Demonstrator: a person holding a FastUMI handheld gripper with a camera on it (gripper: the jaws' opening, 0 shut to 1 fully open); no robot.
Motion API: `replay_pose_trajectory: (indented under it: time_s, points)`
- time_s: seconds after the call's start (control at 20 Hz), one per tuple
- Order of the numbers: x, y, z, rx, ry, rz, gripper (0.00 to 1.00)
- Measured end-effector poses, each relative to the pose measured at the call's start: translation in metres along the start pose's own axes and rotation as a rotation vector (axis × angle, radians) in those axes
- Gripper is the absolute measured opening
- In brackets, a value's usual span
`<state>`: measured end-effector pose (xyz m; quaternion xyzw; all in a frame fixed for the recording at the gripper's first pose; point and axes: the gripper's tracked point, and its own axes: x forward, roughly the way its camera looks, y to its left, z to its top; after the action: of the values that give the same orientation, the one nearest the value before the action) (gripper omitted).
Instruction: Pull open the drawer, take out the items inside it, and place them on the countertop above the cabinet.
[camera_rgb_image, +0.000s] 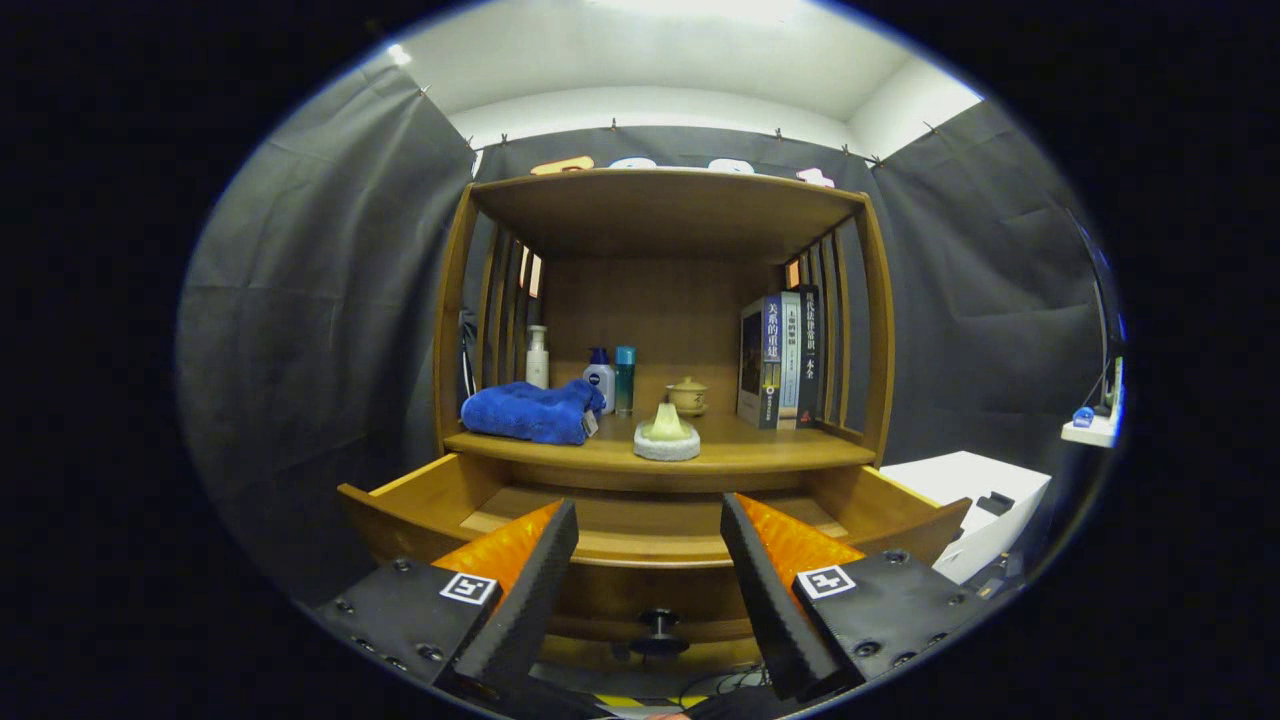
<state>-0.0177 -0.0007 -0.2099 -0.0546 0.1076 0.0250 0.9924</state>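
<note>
My tool (648, 525) spread, gripping nothing, fingers straddling front of drawer (640, 545). Drawer pulled open, knob (658, 630) low between fingers at 6 o'clock. Surface (760, 450) beyond at 12: blue towel (530, 412) at 11, bottles (590, 375) behind it, pale stone-like piece (667, 432) centre, small pot (687, 396) behind, books (780, 358) at 1. I can't see drawer contents.

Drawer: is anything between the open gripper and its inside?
Nothing visible does. The drawer is pulled open just beyond the gripper, whose fingers are spread and hold nothing. The drawer's front panel hides most of the inside, so no items can be seen there.
</note>
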Motion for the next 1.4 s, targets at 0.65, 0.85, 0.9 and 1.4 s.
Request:
replay_pose_trajectory:
  time_s: [0.65,0.85,0.9,1.4]
  points:
    - [0.014,-0.017,-0.076,0.002,0.104,-0.048,0.94]
    - [0.015,-0.015,-0.074,0.019,0.086,-0.050,0.94]
    - [0.015,-0.015,-0.075,0.023,0.086,-0.049,0.94]
    - [0.052,-0.015,-0.065,0.024,0.100,-0.052,0.95]
